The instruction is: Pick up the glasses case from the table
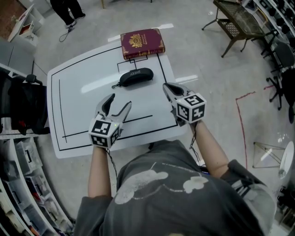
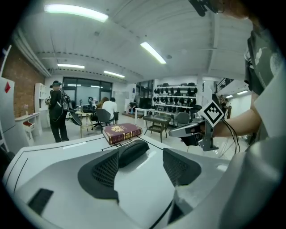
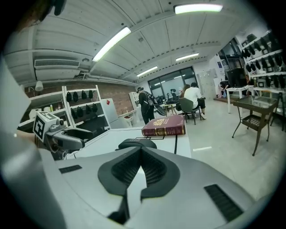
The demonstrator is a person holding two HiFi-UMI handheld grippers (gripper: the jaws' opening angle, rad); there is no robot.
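The black glasses case (image 1: pixel 136 77) lies on the white table (image 1: pixel 83 87), just in front of a dark red book (image 1: pixel 142 43). My left gripper (image 1: pixel 119 102) hovers over the table short of the case, open and empty. In the left gripper view the case (image 2: pixel 132 151) lies ahead, beyond the gap of the left gripper (image 2: pixel 142 166). My right gripper (image 1: pixel 167 86) is to the right of the case with its jaws shut on nothing. In the right gripper view the case (image 3: pixel 136 143) shows just past the tips of the right gripper (image 3: pixel 141 154).
Black lines mark the tabletop. The table's near edge is close to my body. A metal mesh side table (image 1: pixel 239 20) stands at the far right, and shelving (image 1: pixel 18 152) runs along the left. A person (image 1: pixel 67 11) stands beyond the table's far left corner.
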